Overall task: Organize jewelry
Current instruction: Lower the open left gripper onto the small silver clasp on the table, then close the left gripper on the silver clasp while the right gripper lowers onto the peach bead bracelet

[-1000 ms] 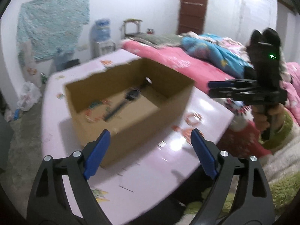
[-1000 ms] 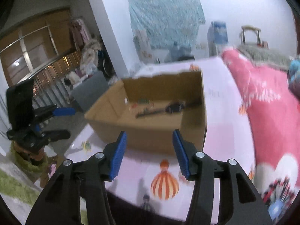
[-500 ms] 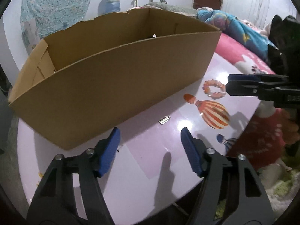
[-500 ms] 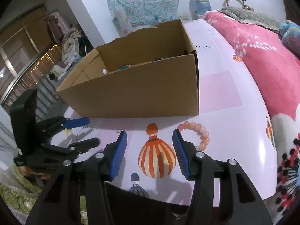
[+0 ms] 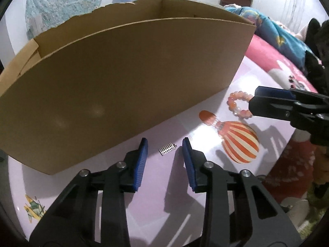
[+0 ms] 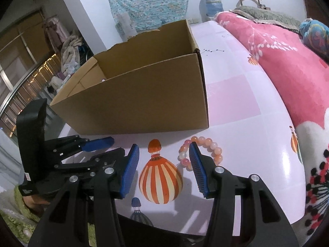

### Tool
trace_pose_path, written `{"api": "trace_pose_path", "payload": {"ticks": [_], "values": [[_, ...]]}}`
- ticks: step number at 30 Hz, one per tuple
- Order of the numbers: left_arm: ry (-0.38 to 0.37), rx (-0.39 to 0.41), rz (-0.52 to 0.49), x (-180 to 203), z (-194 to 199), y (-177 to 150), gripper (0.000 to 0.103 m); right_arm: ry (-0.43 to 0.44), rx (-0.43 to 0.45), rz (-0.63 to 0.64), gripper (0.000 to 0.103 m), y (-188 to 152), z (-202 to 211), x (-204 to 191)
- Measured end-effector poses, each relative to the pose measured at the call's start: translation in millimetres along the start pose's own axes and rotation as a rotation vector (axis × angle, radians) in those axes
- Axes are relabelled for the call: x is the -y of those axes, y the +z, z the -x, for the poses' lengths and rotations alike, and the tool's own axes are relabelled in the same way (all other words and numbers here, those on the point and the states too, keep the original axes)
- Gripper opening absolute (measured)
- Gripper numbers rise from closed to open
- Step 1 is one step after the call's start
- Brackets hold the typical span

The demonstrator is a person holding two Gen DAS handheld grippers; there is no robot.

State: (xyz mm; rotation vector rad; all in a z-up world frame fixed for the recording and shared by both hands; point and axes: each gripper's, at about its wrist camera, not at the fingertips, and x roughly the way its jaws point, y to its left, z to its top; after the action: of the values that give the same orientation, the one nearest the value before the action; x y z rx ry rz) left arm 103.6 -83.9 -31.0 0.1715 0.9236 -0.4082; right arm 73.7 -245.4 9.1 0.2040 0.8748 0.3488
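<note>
1. Left gripper (image 5: 164,144) first: I have just dropped it toward the lilac printed tabletop (image 5: 86,197), and its blue-padded jaws have just been closing. They now bracket the small silver comb-shaped clip (image 5: 168,148) without touching it, so nothing is gripped yet.
2. Compared with a second ago, the open brown cardboard box (image 5: 123,94) fills the view from 9 to 1 o'clock; I now see only its outer wall, not the jewelry inside.
3. Right gripper (image 6: 163,156) has come down too, with its opening unchanged. Its jaws stand apart around the printed orange-striped balloon; the right pad lies over the near-left beads of the pink-and-orange beaded bracelet (image 6: 213,148) at 1 o'clock. I cannot tell if it touches them, and it holds nothing.
4. Both loose pieces lie on the table just in front of the box. I judge each hand is set for its own pick, then a lift over the box wall.
</note>
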Motion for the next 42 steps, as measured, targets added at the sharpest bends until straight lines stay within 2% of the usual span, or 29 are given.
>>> {"api": "trace_pose_path", "payload": {"ticks": [4, 11, 14, 27, 32, 42], "values": [[0.040, 0.007, -0.039, 9, -1, -1, 0.030, 0.005, 0.000, -0.006, 0.050, 0, -3, 3], [0.031, 0.006, -0.065, 13, 1, -2, 0.015, 0.010, 0.007, -0.017, 0.050, -1, -2, 8], [0.025, 0.003, -0.078, 9, 4, -2, 0.004, 0.008, 0.012, -0.023, 0.050, -1, -1, 10], [-0.001, 0.002, -0.071, 16, 5, -6, 0.004, -0.001, 0.020, -0.024, 0.050, -1, 5, 14], [-0.025, -0.001, -0.033, 8, 11, -11, 0.004, -0.003, 0.016, -0.007, 0.050, -2, 5, 11], [0.013, -0.003, -0.010, -3, 26, -11, 0.004, -0.030, -0.038, 0.106, 0.050, 4, -8, 0]]}}
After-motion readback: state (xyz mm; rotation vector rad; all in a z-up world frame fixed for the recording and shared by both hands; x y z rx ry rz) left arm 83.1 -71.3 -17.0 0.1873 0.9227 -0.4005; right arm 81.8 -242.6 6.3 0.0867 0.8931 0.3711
